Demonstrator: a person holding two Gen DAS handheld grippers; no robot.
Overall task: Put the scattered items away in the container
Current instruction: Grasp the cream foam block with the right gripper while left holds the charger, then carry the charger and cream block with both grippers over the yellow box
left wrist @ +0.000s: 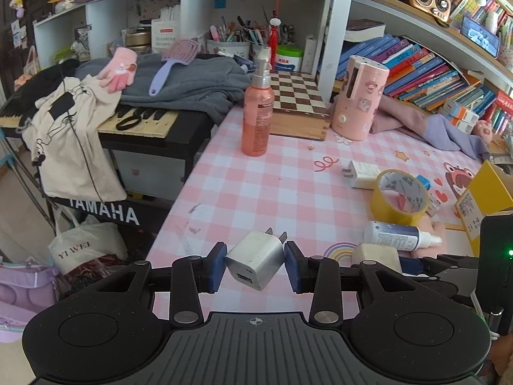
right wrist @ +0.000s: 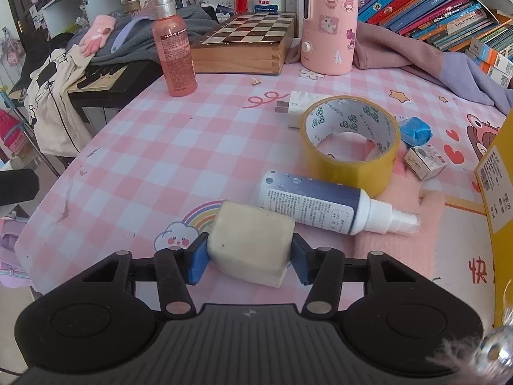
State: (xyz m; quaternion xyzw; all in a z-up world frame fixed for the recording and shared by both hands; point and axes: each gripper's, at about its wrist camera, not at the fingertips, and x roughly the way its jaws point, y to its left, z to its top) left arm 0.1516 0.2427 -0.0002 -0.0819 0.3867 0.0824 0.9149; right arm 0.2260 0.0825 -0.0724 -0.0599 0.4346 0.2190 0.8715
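One yellow box (right wrist: 500, 192), cut off at frame edge, contents hidden. Left gripper (left wrist: 255, 264) clamps silver charger (left wrist: 255, 261); right gripper (right wrist: 250, 253) grips cream block (right wrist: 250, 245).

tape roll (right wrist: 351, 147) behind spray bottle (right wrist: 320, 203)

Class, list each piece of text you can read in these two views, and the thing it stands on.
"YAMAHA": front of the keyboard.
"YI WEI": white bag on the floor.
"Drinking Straws": box on the shelf.
Print on the pink spray bottle, white spray bottle and yellow box: too small.
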